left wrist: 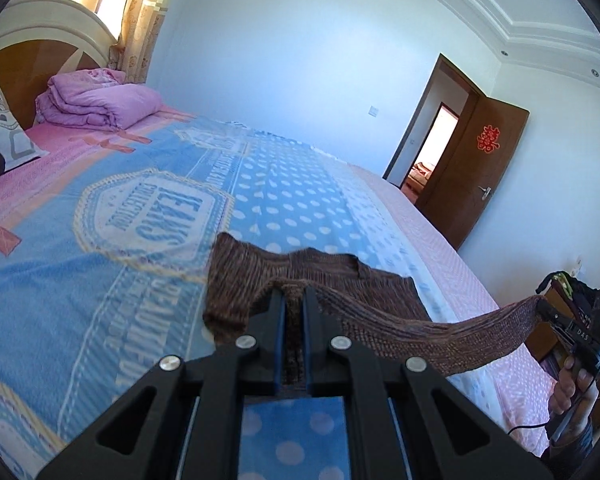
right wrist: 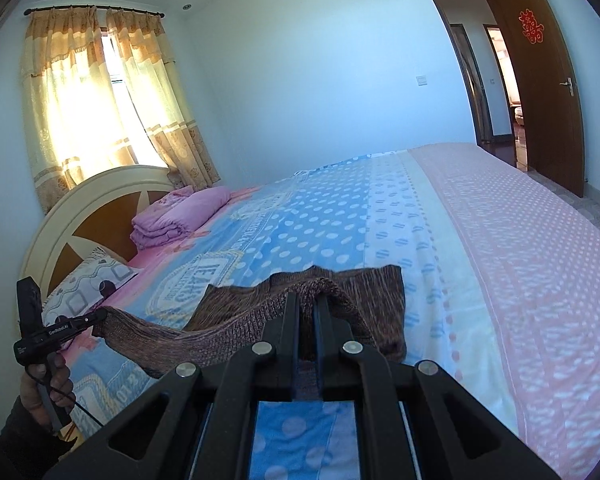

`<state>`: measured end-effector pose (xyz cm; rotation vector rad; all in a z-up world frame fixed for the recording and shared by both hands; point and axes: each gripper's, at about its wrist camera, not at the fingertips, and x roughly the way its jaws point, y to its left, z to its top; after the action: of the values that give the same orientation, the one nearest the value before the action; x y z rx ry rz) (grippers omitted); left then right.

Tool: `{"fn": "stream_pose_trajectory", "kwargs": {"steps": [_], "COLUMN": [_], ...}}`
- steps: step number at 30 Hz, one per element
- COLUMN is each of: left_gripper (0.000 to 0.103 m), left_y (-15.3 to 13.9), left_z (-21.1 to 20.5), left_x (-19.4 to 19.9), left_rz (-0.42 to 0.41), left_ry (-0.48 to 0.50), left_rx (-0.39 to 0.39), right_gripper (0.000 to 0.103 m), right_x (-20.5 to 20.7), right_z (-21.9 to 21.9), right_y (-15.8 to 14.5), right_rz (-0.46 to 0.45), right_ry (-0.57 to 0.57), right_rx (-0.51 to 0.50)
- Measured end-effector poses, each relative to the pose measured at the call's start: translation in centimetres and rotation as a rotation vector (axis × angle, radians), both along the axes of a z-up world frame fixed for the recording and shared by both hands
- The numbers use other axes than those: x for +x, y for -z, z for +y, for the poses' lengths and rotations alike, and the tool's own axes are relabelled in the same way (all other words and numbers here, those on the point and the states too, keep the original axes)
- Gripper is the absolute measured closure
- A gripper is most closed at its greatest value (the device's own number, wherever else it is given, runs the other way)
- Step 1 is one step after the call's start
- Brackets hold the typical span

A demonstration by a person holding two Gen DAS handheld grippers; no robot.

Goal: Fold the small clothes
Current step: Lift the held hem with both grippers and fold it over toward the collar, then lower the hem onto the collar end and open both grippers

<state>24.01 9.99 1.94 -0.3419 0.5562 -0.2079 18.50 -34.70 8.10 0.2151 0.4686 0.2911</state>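
Note:
A small brown knitted garment (left wrist: pixel 332 280) lies partly on the blue dotted bedspread (left wrist: pixel 284 200), its near edge lifted off the bed. My left gripper (left wrist: pixel 294 294) is shut on one corner of that edge. The knit stretches in a taut band to the right, where my right gripper (left wrist: pixel 542 306) pinches the other corner. In the right wrist view the right gripper (right wrist: pixel 305 300) is shut on the brown garment (right wrist: pixel 364 284), and the band runs left to the left gripper (right wrist: pixel 102 314), held by a hand (right wrist: pixel 44 380).
A folded purple quilt (left wrist: pixel 100 100) and a patterned pillow (left wrist: pixel 4 136) lie by the headboard (left wrist: pixel 40 52). The pink side of the bed (right wrist: pixel 540 260) runs toward an open brown door (right wrist: pixel 544 80). Curtains (right wrist: pixel 100 100) hang behind the headboard.

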Motion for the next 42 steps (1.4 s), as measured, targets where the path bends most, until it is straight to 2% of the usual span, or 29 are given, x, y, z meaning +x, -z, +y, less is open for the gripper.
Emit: {"fn": "stream_pose_trajectory", "kwargs": {"steps": [8, 15, 19, 26, 29, 32, 33, 34, 35, 36, 38, 42], "left_gripper": [0.095, 0.095, 0.095, 0.095, 0.090, 0.082, 0.071, 0.065, 0.048, 0.031, 0.025, 0.023], "left_y": [-0.1, 0.4, 2.4, 9.4, 11.5, 11.9, 11.6, 11.4, 11.2, 11.1, 11.3, 13.5], "left_z": [-0.5, -1.1, -1.7, -2.0, -2.5, -2.3, -2.3, -2.4, -2.6, -2.9, -4.1, -7.0], "left_x": [4.5, 9.1, 12.6, 18.6, 20.1, 19.7, 18.9, 18.2, 17.4, 16.6, 15.0, 16.1], "left_rz": [0.003, 0.028, 0.068, 0.227, 0.279, 0.297, 0.285, 0.267, 0.250, 0.234, 0.192, 0.225], "left_ry": [-0.014, -0.008, -0.012, -0.049, -0.064, -0.088, -0.095, -0.091, -0.086, -0.083, -0.063, -0.023], "left_rx": [0.059, 0.091, 0.134, 0.199, 0.255, 0.280, 0.301, 0.325, 0.356, 0.397, 0.519, 0.777], "right_gripper": [0.098, 0.098, 0.098, 0.098, 0.098, 0.096, 0.089, 0.068, 0.055, 0.036, 0.034, 0.033], "right_x": [6.3, 11.7, 15.1, 21.3, 23.8, 26.0, 26.1, 25.8, 25.4, 24.6, 23.4, 22.6], "right_z": [0.6, 1.1, 1.2, 1.8, 2.5, 2.7, 2.7, 3.0, 3.2, 3.6, 4.5, 8.0], "right_y": [-0.2, 1.5, 3.7, 9.0, 11.6, 14.5, 14.8, 15.1, 15.2, 15.3, 15.3, 16.8], "right_rz": [0.024, 0.082, 0.139, 0.267, 0.318, 0.406, 0.402, 0.398, 0.397, 0.390, 0.362, 0.342], "right_ry": [0.024, 0.055, 0.081, 0.111, 0.121, 0.116, 0.125, 0.121, 0.109, 0.098, 0.076, 0.025], "right_rx": [-0.039, -0.068, -0.089, -0.155, -0.220, -0.266, -0.294, -0.330, -0.355, -0.382, -0.439, -0.708]}}
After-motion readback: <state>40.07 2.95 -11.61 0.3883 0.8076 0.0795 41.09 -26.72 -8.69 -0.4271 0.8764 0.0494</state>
